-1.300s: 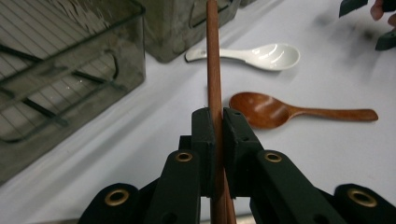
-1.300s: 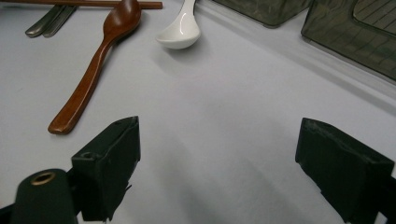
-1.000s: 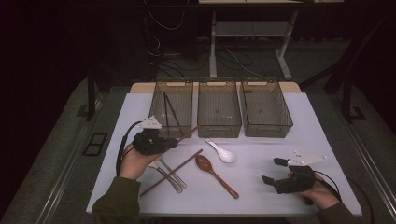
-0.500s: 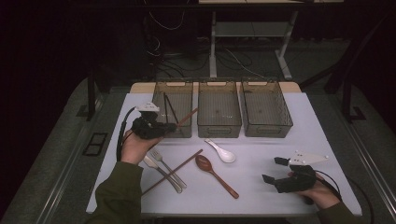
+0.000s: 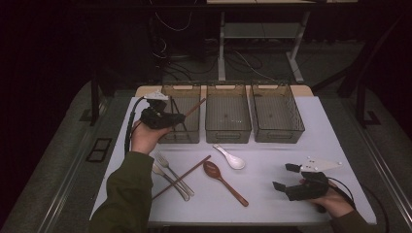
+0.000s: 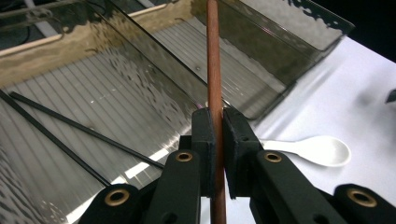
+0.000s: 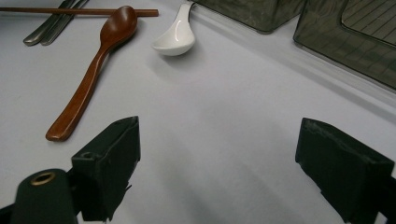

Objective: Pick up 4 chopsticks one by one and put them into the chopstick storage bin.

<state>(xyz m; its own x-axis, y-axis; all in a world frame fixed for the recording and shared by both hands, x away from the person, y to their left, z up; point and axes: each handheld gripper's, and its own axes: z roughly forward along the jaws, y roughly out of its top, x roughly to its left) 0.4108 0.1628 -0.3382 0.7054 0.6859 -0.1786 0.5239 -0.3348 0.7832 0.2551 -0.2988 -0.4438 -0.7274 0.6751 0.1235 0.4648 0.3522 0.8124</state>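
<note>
The left gripper (image 6: 215, 154) is squeezing a brown chopstick (image 6: 214, 56) tight between its two black pads. The chopstick is long, thin, round and smooth, the colour of reddish wood. In the high view the left gripper (image 5: 180, 118) is holding it up in the air, and the stick (image 5: 195, 107) is slanting over the left bin (image 5: 182, 137), with its far tip over that bin. Two thin black sticks (image 6: 70, 135) are lying inside this see-through bin.

The right gripper (image 7: 217, 172) is sitting low over the white counter (image 7: 224, 116) with its jaws wide apart and nothing between them.

On the counter, another brown chopstick (image 5: 182, 176), two forks (image 5: 171, 175), a brown wooden spoon (image 5: 224, 182) and a white spoon (image 5: 232, 158) are lying.
</note>
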